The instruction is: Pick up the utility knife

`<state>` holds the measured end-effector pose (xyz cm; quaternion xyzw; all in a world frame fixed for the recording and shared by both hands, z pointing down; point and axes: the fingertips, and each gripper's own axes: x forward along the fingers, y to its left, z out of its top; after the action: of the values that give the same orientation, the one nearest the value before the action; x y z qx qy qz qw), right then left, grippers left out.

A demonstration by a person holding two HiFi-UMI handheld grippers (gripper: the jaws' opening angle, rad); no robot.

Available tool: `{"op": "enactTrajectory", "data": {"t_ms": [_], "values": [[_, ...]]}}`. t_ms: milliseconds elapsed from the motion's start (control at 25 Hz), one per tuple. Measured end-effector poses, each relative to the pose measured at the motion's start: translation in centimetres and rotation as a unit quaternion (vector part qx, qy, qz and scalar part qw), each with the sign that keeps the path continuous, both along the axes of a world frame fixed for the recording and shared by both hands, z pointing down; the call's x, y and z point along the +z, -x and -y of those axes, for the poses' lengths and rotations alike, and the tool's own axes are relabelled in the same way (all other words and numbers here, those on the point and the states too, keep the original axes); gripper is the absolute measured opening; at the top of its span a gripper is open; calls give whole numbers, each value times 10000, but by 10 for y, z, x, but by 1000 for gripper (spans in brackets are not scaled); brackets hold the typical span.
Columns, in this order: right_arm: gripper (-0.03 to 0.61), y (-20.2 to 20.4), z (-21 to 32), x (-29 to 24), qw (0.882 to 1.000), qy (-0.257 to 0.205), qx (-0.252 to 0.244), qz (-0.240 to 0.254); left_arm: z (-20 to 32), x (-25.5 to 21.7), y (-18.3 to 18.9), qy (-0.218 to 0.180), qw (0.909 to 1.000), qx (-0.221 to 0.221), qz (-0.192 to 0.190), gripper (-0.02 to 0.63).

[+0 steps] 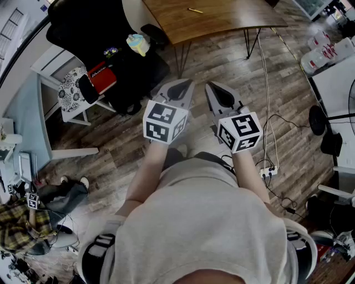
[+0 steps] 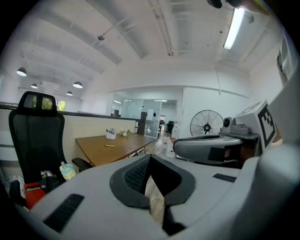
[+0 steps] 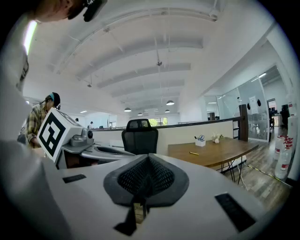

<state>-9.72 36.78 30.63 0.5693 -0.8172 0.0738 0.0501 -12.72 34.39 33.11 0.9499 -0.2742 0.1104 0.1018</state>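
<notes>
Grippers sit in the middle of the head view, side by side above the floor (image 1: 233,61), both pointing toward the top of the frame. The left gripper (image 2: 150,161) has its jaw tips touching. Only a wedge of floor shows behind the pads and nothing is held. The right gripper (image 3: 147,159) is fully closed and just as empty.

Beyond them, in the upper left of the head view, a black office chair (image 1: 94,28) carries a red item (image 1: 102,76) and a small pale bottle (image 1: 137,43). Farther still, along the top edge, stands a wooden table (image 1: 222,19).

On that table lies a slim yellow object (image 1: 194,10), the only candidate for the utility knife. It is too small to say for certain that it is the knife.

If it is, I would expect a light, stiff, narrow handle of hard plastic or metal, somewhat slippery and lying flat. The safest hold looks to be across the middle of the handle on its long sides, well clear of the blade end. Which end carries the blade cannot be made out.

The object lies well apart from both sets of jaws, ahead of them and toward the top of the frame. In the right gripper view it shows right of centre on the tabletop, and in the left gripper view left of centre. Both jaws would need to open before either could take it.
</notes>
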Motion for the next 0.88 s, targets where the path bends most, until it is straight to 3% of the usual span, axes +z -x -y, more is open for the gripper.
{"op": "enactTrajectory", "data": {"t_ms": [480,680,880], "values": [[9,-7,2,2,10000,-18,-11,85,1,2,-12,28,10000,84,40,11],[9,-20,-2,-5,9995,-236,147,145,-11,-7,-22,-25,9992,336,-212,12],[9,-33,-3,1,9998,-102,106,147,-13,-4,-27,-36,9994,306,-163,12]]}}
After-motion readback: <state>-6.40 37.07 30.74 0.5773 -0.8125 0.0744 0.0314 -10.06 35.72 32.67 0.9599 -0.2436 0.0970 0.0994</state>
